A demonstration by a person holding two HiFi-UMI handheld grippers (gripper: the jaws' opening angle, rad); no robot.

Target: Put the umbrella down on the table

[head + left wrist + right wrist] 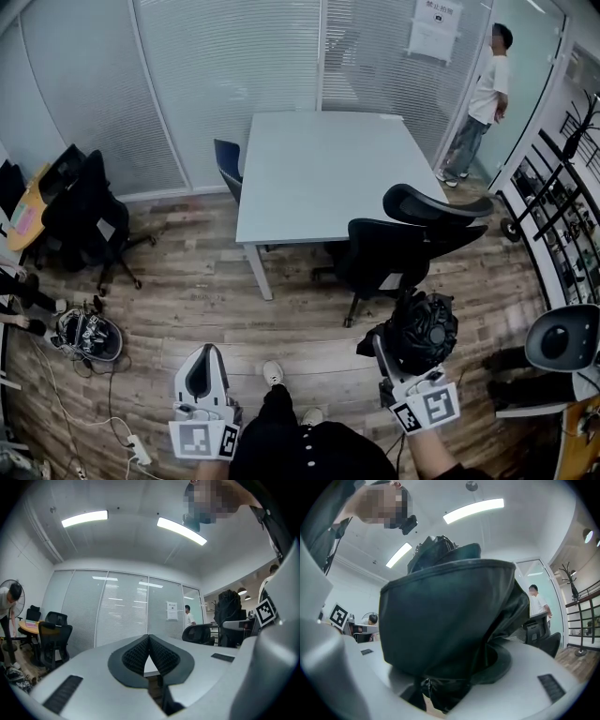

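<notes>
A folded black umbrella (424, 330) is bunched up between the jaws of my right gripper (411, 354), which is shut on it at the lower right of the head view. In the right gripper view the umbrella's (450, 616) fabric fills the space between the jaws and hides what lies ahead. The pale grey table (323, 169) stands farther ahead across the wooden floor, its top bare. My left gripper (204, 377) is at the lower left, shut with nothing in it; its dark pads (161, 656) meet at the tips.
Two black office chairs (389, 253) stand at the table's near right corner, between the umbrella and the table. A blue chair (228, 164) sits at its left side. More black chairs (84, 216) are at far left. A person (483, 103) stands by the glass wall.
</notes>
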